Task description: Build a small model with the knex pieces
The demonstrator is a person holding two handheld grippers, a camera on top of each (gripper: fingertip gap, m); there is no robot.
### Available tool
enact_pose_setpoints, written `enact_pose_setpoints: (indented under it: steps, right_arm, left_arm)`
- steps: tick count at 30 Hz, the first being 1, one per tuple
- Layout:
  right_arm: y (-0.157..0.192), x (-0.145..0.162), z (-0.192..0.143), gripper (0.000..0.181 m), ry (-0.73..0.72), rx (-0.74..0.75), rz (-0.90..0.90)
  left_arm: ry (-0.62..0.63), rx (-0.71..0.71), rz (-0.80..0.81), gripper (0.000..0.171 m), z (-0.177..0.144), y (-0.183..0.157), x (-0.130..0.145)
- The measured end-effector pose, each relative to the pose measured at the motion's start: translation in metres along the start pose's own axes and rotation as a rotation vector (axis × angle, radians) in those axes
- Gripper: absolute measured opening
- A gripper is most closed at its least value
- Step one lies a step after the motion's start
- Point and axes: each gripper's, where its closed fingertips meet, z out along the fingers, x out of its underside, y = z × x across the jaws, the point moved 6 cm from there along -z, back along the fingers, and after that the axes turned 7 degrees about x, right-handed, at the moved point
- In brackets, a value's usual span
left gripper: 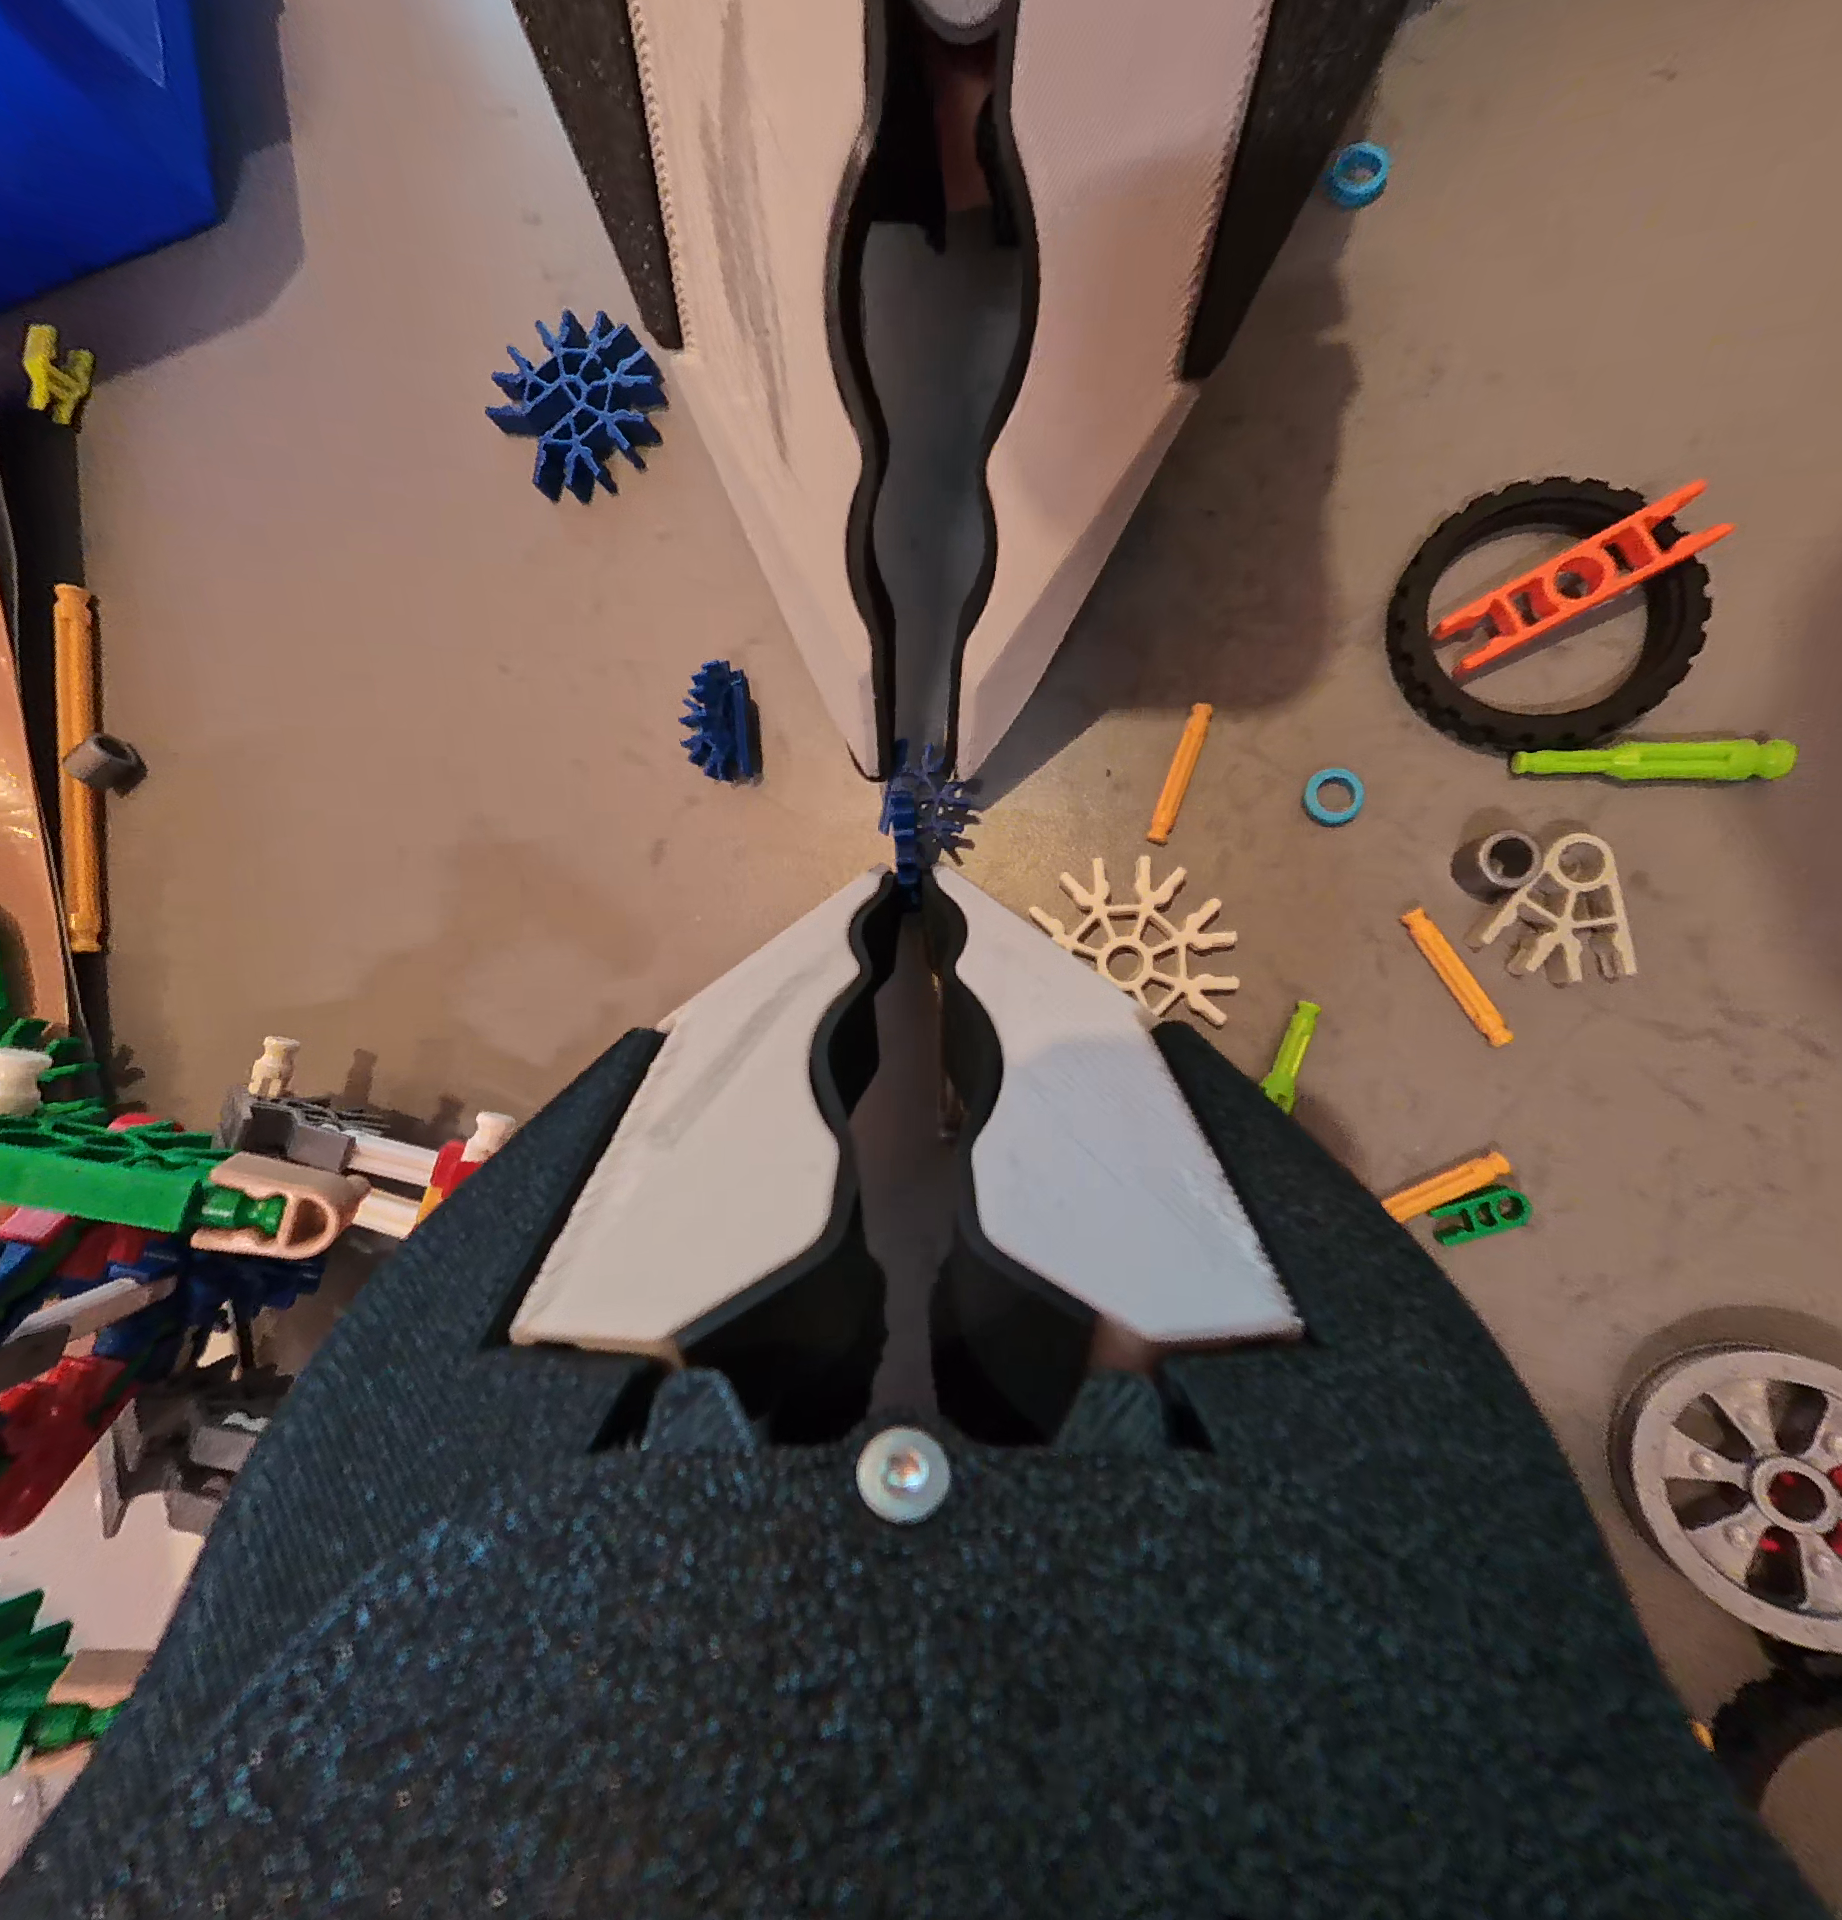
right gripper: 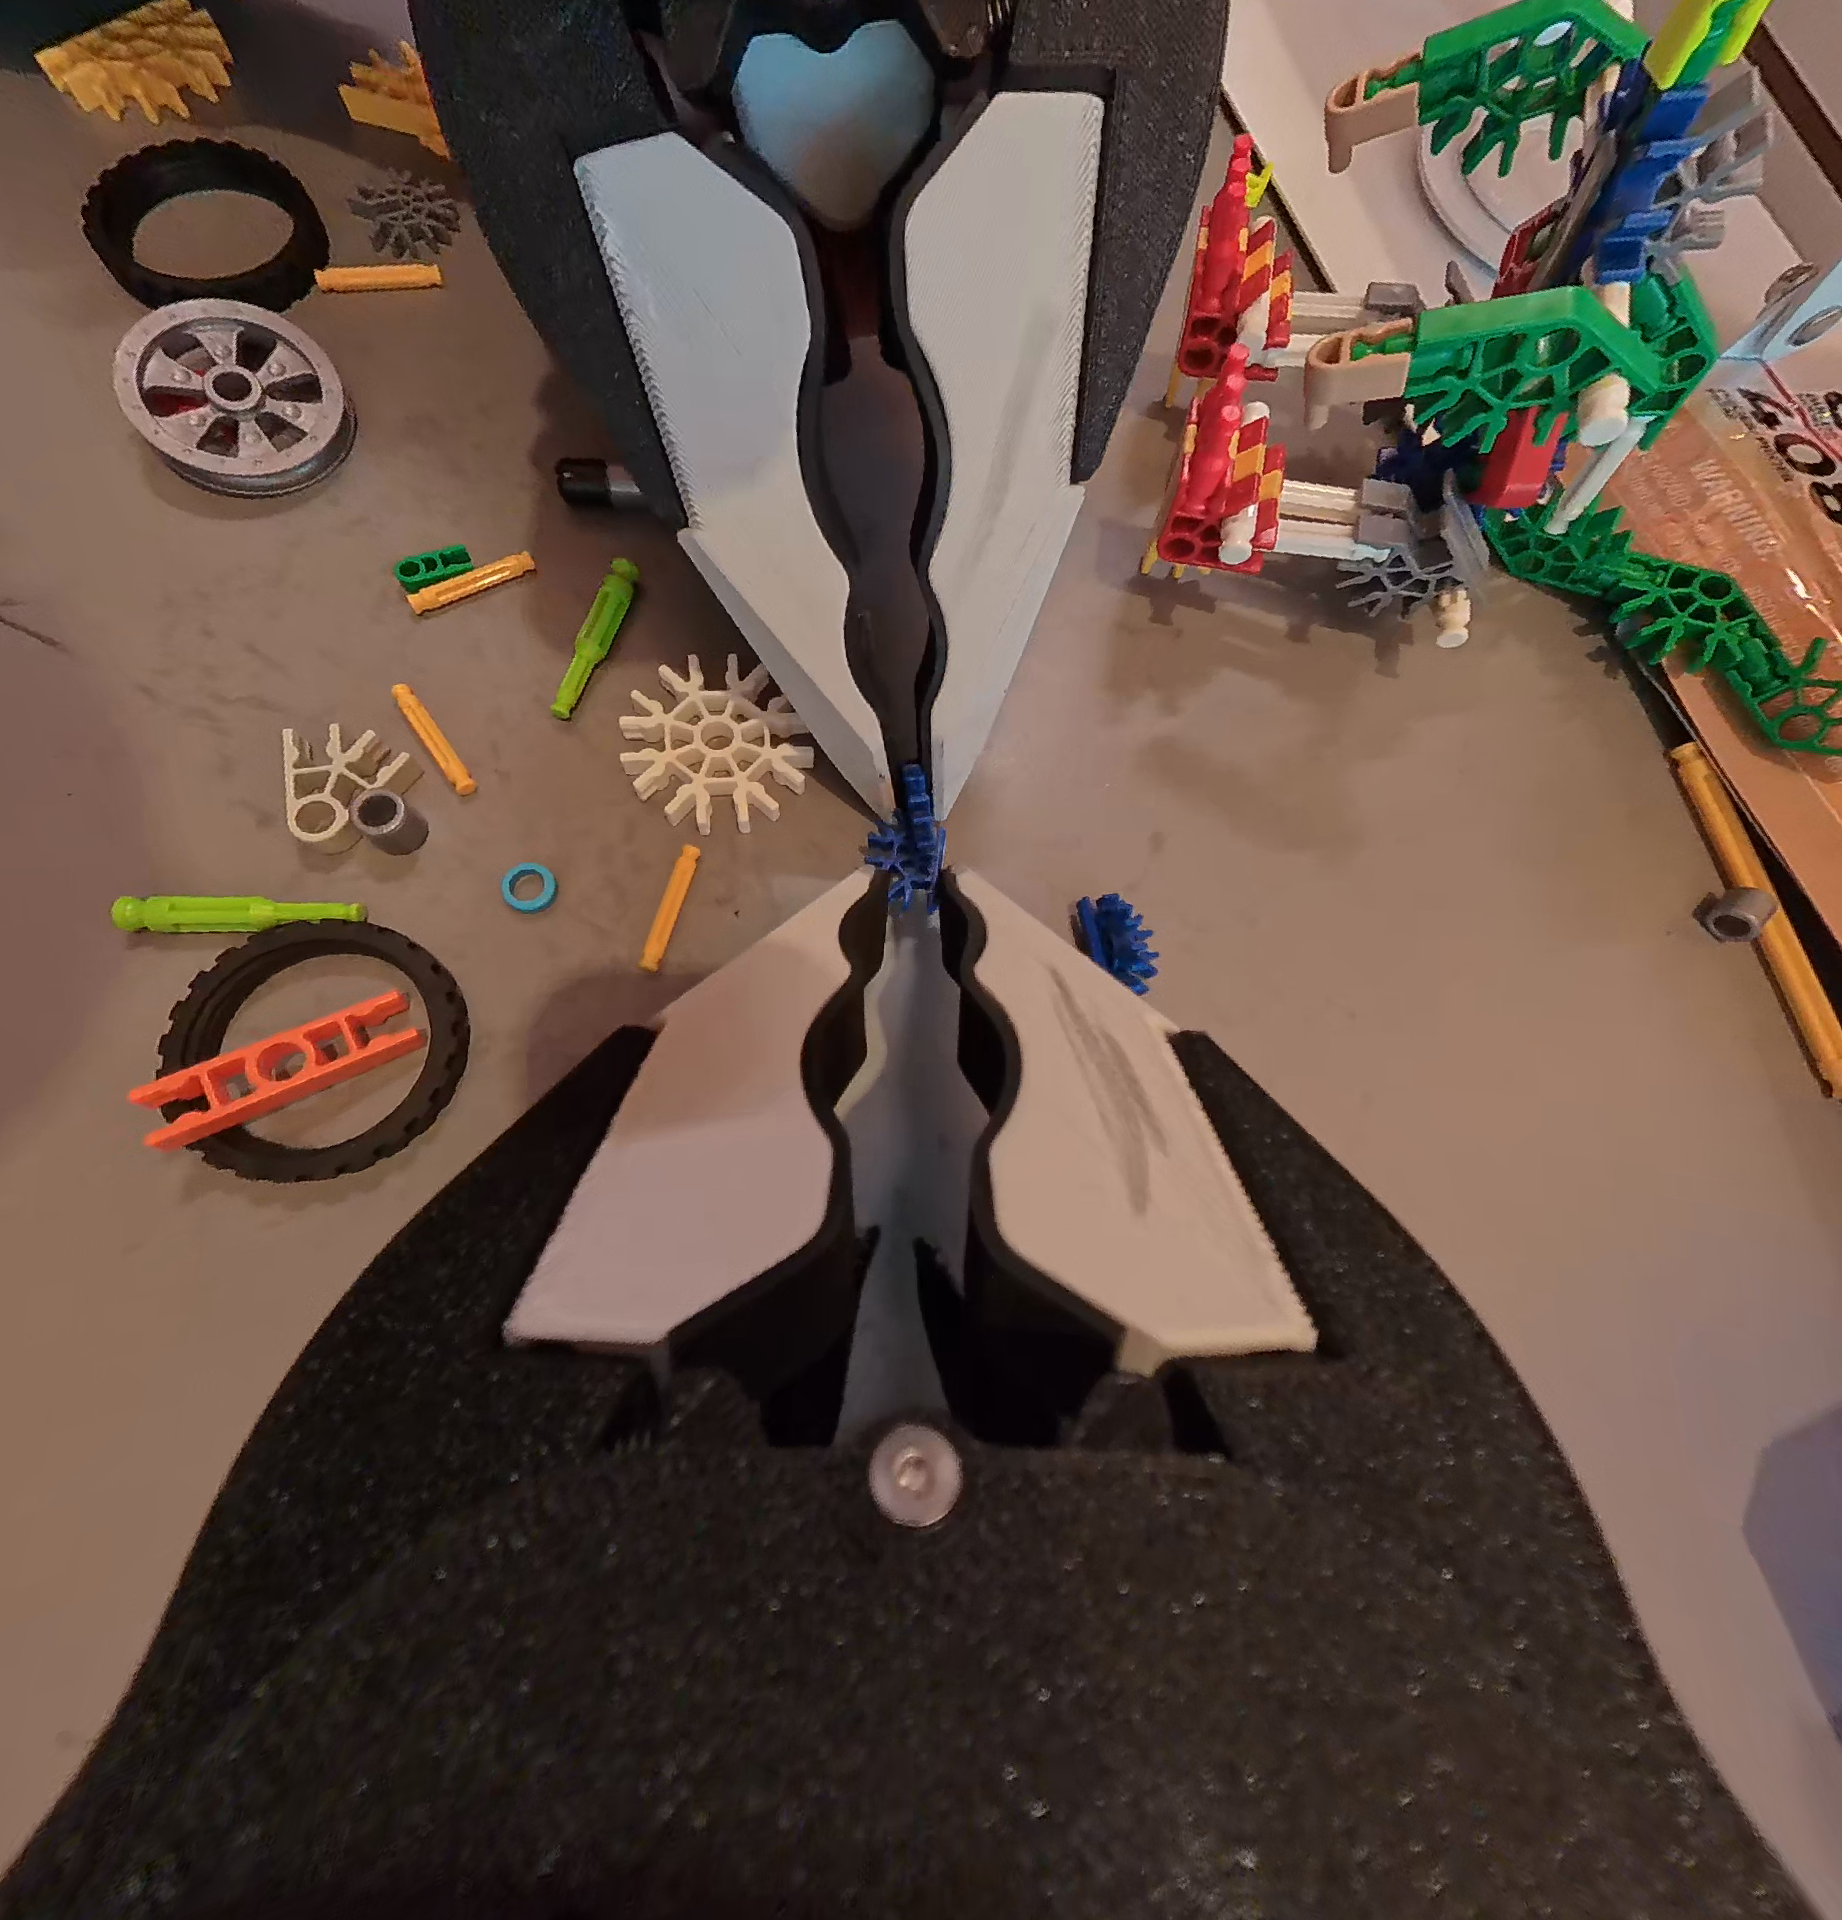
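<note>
My left gripper (left gripper: 910, 881) and right gripper (right gripper: 904, 883) meet tip to tip above the grey table. Each is shut on a small blue toothed connector, and the two connectors (left gripper: 927, 816) touch and look slotted together crosswise. In the left wrist view the right gripper (left gripper: 919, 767) reaches in from the top. In the right wrist view the left gripper (right gripper: 909, 774) comes in from the top, with the joined blue connectors (right gripper: 904, 842) between the tips. How firmly the two pieces are locked is hidden by the fingertips.
Loose parts lie around: a large blue snowflake connector (left gripper: 579, 416), a small blue connector (left gripper: 723, 722), a white snowflake connector (left gripper: 1140, 940), a black tyre (left gripper: 1410, 634) with an orange clip, a silver wheel (left gripper: 1769, 1496), several rods. A green, red and blue built model (right gripper: 1551, 343) stands beside a cardboard sheet (right gripper: 1727, 582). Only a small space, under 4 cm, lies between the two pairs of fingers. Both grippers' tips are roughly 15 centimeters from the silver wheel (left gripper: 1769, 1496). Seen from the right wrist view (right gripper: 249, 390) as well.
</note>
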Motion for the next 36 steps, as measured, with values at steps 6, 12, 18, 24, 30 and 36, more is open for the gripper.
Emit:
enact_pose_setpoints:
  steps: [6,12,18,24,30,36]
  right_arm:
    - [0.0001,0.0013,0.0016,0.008,0.012,0.005,-0.004]
    - [0.0009,0.0011,0.002,0.0,0.011,0.006,-0.016]
    - [0.0017,0.0013,0.0023,0.0,0.011,0.006,-0.022]
    - [0.0018,0.0013,0.0022,0.0,0.013,0.006,-0.023]
    - [0.0019,0.0012,0.0027,0.0,0.014,0.001,-0.017]
    - [0.0012,0.0016,0.0025,0.0,0.017,0.003,-0.009]
  left_arm:
    - [0.006,-0.006,0.013,0.001,0.0001,-0.0005,-0.0004]
    - [-0.003,0.007,0.029,0.0,0.0007,-0.0026,-0.0011]
    - [0.003,0.012,0.042,0.001,0.0012,-0.0044,-0.0022]
    - [0.003,0.013,0.044,0.001,0.0011,-0.0046,-0.002]
    - [0.005,0.016,0.042,0.0,0.0012,-0.0048,-0.0025]
    - [0.013,0.009,0.04,0.0,0.0016,-0.0046,-0.0034]
